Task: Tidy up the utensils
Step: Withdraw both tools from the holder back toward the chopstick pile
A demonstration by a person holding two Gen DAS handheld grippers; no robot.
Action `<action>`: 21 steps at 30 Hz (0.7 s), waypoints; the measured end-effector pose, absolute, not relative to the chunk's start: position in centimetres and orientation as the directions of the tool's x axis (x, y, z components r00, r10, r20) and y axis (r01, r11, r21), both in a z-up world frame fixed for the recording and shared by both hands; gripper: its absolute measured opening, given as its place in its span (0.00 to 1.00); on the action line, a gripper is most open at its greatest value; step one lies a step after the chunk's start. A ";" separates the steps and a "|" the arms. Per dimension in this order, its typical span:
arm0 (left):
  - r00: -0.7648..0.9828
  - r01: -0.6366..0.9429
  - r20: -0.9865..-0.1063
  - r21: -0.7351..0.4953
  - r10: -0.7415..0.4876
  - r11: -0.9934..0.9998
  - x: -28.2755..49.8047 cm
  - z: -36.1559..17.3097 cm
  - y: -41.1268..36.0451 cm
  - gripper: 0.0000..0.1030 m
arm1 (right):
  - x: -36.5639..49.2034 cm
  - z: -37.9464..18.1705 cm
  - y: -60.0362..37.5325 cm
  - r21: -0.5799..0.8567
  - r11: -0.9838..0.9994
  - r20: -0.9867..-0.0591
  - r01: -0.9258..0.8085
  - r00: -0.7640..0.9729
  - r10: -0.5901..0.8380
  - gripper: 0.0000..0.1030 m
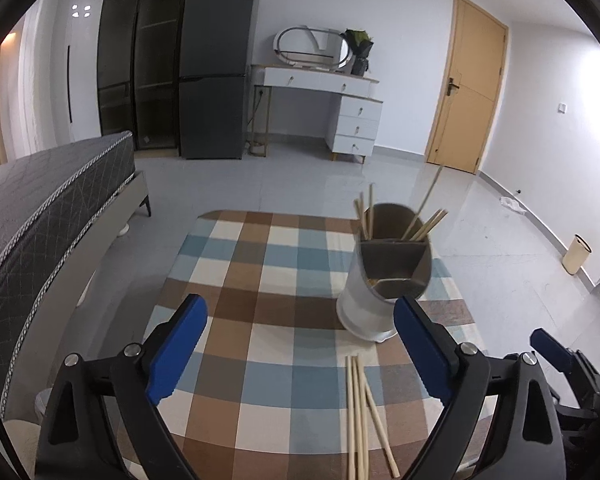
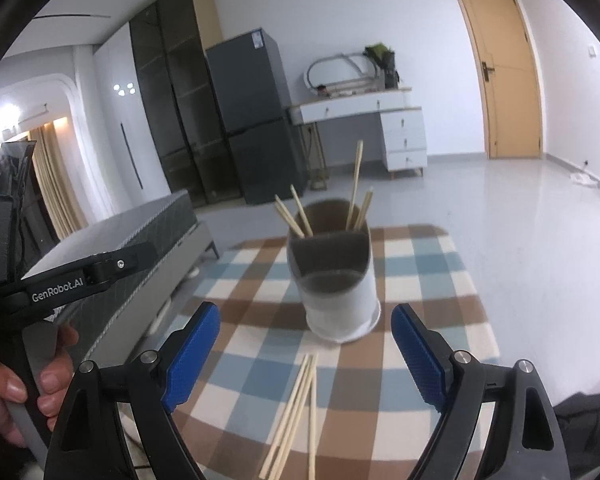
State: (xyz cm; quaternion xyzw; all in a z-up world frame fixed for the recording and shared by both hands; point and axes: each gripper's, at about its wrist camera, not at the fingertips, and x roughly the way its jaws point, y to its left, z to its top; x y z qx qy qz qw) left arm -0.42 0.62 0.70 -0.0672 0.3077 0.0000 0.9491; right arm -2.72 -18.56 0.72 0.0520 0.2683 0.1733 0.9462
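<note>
Both my grippers, left & right, spread wide w/ nothing held; loose pale wooden chopsticks lie on checked cloth just ahead of right fingers, long axis pointing toward white divided cylindrical holder, so right's nearer imo.

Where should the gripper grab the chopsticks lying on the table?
Probably from above, across the middle of the loose chopsticks. They lie flat on the checkered tablecloth in a near-parallel bundle, ends toward the utensil holder, so fingers closing across their width should catch one. The open right gripper is nearly over them.
</note>
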 end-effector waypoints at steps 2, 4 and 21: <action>0.801 -0.049 -0.597 -0.136 -0.043 0.989 -0.1 -0.2 0.8 0.89 | -2.6 0.2 -18.3 0.178 0.937 -0.500 -0.302 0.792 0.350 0.86; 0.786 -0.048 -0.616 -0.141 -0.049 0.989 0.2 -1.1 0.9 0.89 | -2.4 -0.3 -18.0 0.163 0.941 -0.519 -0.297 0.785 0.337 0.86; 0.690 -0.070 -0.722 -0.146 -0.058 0.987 3.2 -6.2 1.7 0.89 | 2.6 -7.6 -15.7 0.132 0.961 -0.755 -0.243 0.603 0.256 0.78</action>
